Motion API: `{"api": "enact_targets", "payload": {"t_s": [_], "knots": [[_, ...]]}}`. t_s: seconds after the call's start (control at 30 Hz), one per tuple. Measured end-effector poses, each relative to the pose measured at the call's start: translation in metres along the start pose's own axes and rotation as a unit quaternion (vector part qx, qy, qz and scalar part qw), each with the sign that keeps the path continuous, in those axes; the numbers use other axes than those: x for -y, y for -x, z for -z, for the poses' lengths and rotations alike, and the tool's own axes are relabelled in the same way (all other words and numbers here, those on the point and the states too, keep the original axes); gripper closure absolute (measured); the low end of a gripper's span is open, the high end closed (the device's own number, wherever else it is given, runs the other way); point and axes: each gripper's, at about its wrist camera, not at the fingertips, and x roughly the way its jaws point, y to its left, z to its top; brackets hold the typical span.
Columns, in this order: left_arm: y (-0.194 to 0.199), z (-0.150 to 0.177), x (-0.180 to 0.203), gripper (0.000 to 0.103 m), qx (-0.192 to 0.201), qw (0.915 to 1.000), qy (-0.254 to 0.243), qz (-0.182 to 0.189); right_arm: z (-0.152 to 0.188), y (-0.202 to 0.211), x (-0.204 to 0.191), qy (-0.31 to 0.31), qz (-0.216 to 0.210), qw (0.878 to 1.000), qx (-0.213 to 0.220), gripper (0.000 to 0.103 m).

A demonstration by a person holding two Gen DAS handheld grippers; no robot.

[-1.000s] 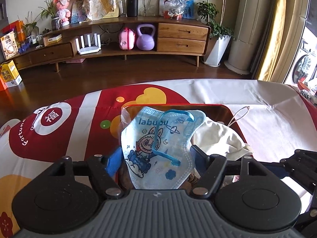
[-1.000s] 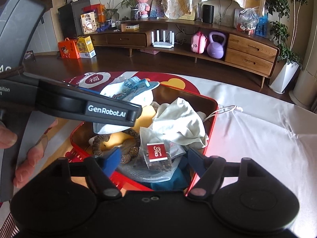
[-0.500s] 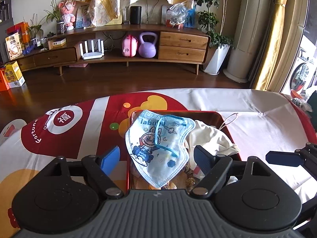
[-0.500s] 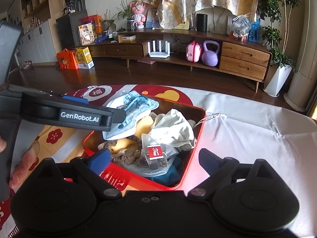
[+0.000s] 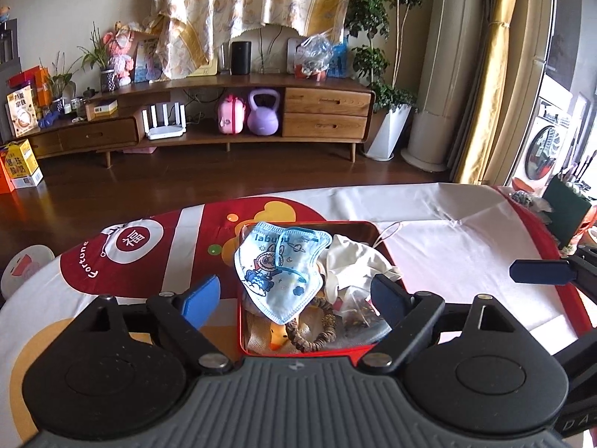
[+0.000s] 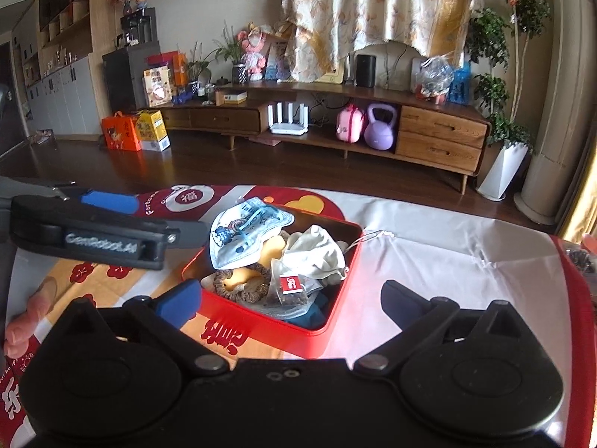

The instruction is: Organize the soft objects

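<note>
Both our grippers, left (image 5: 293, 296) and right (image 6: 291, 298), backed away, jaws just widened and empty, leaving the blue cartoon-print face mask (image 5: 278, 263) inside the red metal tin (image 6: 321, 326).

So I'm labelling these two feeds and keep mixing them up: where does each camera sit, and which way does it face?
Left wrist: on the left gripper, looking down at the red metal tin; its own open jaws show, empty.
Right wrist: on the right gripper, facing the tin from its right; open empty jaws, plus a hand.
Shared: the tin, the blue cartoon-print face mask, and the cream cloth pouch.
</note>
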Motion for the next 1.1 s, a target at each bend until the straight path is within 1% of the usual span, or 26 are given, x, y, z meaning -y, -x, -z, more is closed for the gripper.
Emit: {"api": "enact_targets", "payload": {"t_s": [0.03, 0.07, 0.17, 0.4, 0.6, 0.7, 0.8, 0.87, 1.0, 1.1], "knots": [[0.006, 0.002, 0.001, 0.004, 0.002, 1.0, -0.001, 0.002, 0.001, 0.006, 0.0, -0.001, 0.003, 1.0, 0.005, 0.001], [0.013, 0.004, 0.001, 0.001, 0.007, 1.0, -0.001, 0.004, 0.003, 0.011, 0.0, -0.002, 0.006, 1.0, 0.01, 0.001], [0.032, 0.009, 0.004, 0.0, 0.017, 0.9998, -0.005, 0.014, 0.008, 0.029, 0.002, -0.014, 0.011, 0.999, 0.026, 0.0], [0.072, 0.03, 0.016, 0.0, 0.034, 0.9991, -0.016, 0.018, 0.021, 0.066, 0.006, -0.045, 0.004, 0.997, 0.056, 0.0], [0.104, 0.051, 0.021, 0.0, 0.05, 0.9982, -0.028, 0.017, 0.037, 0.092, -0.002, -0.042, 0.003, 0.996, 0.079, 0.0], [0.117, 0.062, 0.019, 0.0, 0.059, 0.9979, -0.022, 0.016, 0.046, 0.101, -0.007, -0.039, 0.003, 0.995, 0.089, 0.0], [0.126, 0.069, 0.017, 0.0, 0.059, 0.9979, -0.016, 0.019, 0.053, 0.108, -0.014, -0.032, 0.002, 0.995, 0.096, 0.0], [0.133, 0.076, 0.017, 0.0, 0.06, 0.9979, -0.017, 0.014, 0.058, 0.111, -0.018, -0.028, 0.004, 0.995, 0.098, 0.0], [0.141, 0.085, 0.017, 0.0, 0.052, 0.9983, -0.011, 0.024, 0.066, 0.116, -0.023, -0.02, 0.013, 0.994, 0.11, 0.0], [0.147, 0.091, 0.02, 0.0, 0.052, 0.9983, -0.016, 0.02, 0.07, 0.119, -0.026, -0.023, 0.016, 0.993, 0.116, 0.0]]}}
